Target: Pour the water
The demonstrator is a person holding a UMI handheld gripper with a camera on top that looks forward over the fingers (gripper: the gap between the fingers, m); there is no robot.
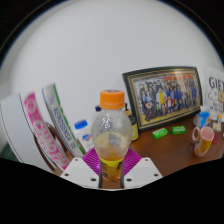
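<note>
Off at about nine o'clock from the gripper (111, 170), a stack of pink and green packages (45, 128) leans against the white wall, and just right of them, near ten o'clock, stands a small white bottle with a blue cap (82, 133). Dead ahead at twelve o'clock is the bottle (111, 135) the task wants: clear plastic, orange cap, upright with its long axis straight up and down, an amber-looking liquid low in its base. Its lower body sits between the two fingers, and both magenta pads (92, 158) seem to press against its sides, so I judge the gripper to be pinching the bottle rather than merely standing around it. Whether the base rests on the wooden desk (170, 150) or hangs just clear of it, I cannot tell. Behind, at one o'clock, a framed group photograph (163, 97) leans on the wall, with two small green blocks (168, 131) in front of it. Further round at two o'clock stands a pink cup (204, 139), the likely receiver. Since it lies to the bottle's right and well apart, the pour would call for carrying the bottle rightward, then tipping its neck toward the cup.
</note>
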